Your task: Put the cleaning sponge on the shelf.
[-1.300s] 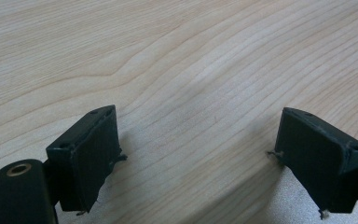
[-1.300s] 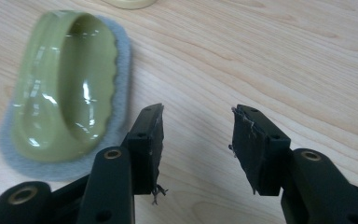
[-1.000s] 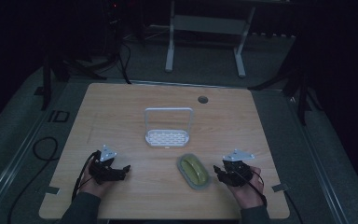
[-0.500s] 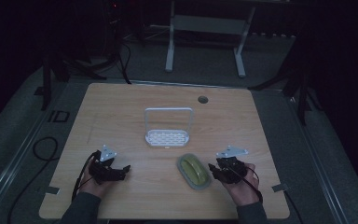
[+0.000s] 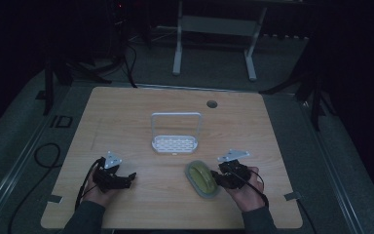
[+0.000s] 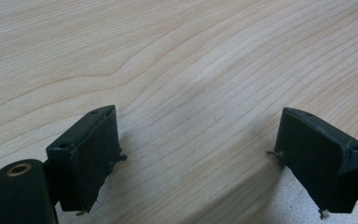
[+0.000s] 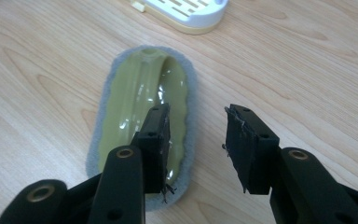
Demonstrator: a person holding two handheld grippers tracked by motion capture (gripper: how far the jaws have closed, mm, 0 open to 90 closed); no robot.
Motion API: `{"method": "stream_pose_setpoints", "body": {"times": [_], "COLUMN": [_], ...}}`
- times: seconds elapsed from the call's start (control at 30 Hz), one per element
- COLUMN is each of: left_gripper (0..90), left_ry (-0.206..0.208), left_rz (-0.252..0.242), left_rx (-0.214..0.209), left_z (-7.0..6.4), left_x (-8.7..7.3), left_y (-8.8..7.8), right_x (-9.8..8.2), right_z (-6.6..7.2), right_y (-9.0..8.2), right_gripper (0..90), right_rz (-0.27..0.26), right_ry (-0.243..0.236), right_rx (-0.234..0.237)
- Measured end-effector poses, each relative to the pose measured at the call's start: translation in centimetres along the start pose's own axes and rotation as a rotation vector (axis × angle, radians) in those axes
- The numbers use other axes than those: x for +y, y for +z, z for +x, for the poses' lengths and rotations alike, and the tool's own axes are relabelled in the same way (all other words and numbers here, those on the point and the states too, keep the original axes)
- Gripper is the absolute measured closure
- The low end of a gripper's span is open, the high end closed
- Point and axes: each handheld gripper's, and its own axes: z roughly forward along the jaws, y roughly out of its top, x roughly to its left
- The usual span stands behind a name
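High view, two tongs both agape, left [image 5: 129, 178], right [image 5: 216, 176], one scrubber [image 5: 202, 178], one rack [image 5: 175, 143]

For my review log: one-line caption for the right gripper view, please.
Open right gripper poised at the edge of a green scrubber, white rack beyond on the wooden table.

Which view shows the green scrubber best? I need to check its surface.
The right gripper view: the scrubber lies close, its glossy green top and grey felt rim clear beside the right tool. The high view shows it small and dim.
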Motion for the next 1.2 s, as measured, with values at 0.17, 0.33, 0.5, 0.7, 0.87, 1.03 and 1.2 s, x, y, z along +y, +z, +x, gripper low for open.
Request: {"method": "stream_pose_setpoints", "body": {"times": [0.17, 0.33, 0.5, 0.7, 0.87, 1.03, 1.2], "left_gripper": [13.8, 13.7, 13.8, 13.7, 13.7, 13.8, 13.7], "left_ry": [0.000, 0.000, 0.000, 0.000, 0.000, 0.000, -0.001], "left_rz": [0.000, 0.000, 0.000, 0.000, 0.000, 0.000, 0.000], "left_rx": [0.000, 0.000, 0.000, 0.000, 0.000, 0.000, 0.000], "left_z": [0.0, 0.0, 0.0, 0.0, 0.0, 0.0, 0.0], "left_x": [0.0, 0.0, 0.0, 0.0, 0.0, 0.0, 0.0], "left_y": [0.0, 0.0, 0.0, 0.0, 0.0, 0.0, 0.0], "right_x": [0.5, 1.1, 1.7, 2.2, 2.6, 3.1, 3.5], "right_z": [0.4, 0.7, 0.9, 1.0, 1.3, 1.4, 1.8], "right_y": [0.2, 0.5, 0.8, 1.1, 1.3, 1.5, 1.8], "right_gripper": [60.3, 60.3, 59.5, 59.2, 59.8, 59.8, 60.2], "right_rz": [0.010, 0.021, 0.044, 0.075, 0.096, 0.116, 0.140], "right_ry": [-0.014, -0.025, -0.028, -0.029, -0.050, -0.057, -0.067], "right_rx": [0.015, 0.031, 0.047, 0.059, 0.057, 0.054, 0.057]}}
